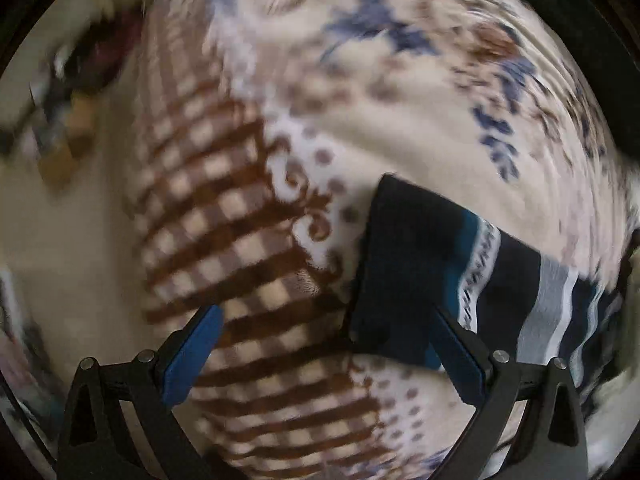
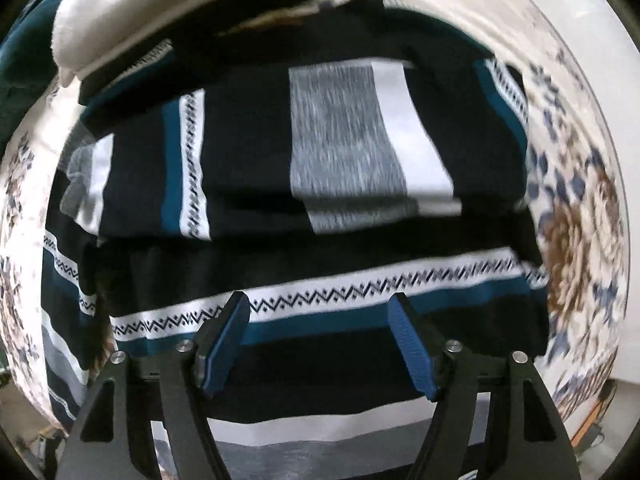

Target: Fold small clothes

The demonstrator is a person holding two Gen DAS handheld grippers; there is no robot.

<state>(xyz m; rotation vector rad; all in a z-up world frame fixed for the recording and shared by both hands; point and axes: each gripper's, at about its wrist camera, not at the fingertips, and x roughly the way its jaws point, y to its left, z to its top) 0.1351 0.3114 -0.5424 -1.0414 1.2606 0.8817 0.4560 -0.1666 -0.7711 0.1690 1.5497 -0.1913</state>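
The striped garment (image 2: pixel 320 152) lies partly folded on the patterned blanket (image 1: pixel 248 208), filling the right wrist view from 9 to 3 o'clock. The right gripper (image 2: pixel 320 340) stands open over its zigzag band, holding nothing. The left gripper (image 1: pixel 328 356) is open, the garment's dark corner at its 2 o'clock. The fabric appears soft, light and limp; best pinched at a hem or corner.

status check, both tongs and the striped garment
Left tongs open, empty, beside garment corner. Right tongs open above striped garment, partly folded on floral blanket. White cloth lies behind it.
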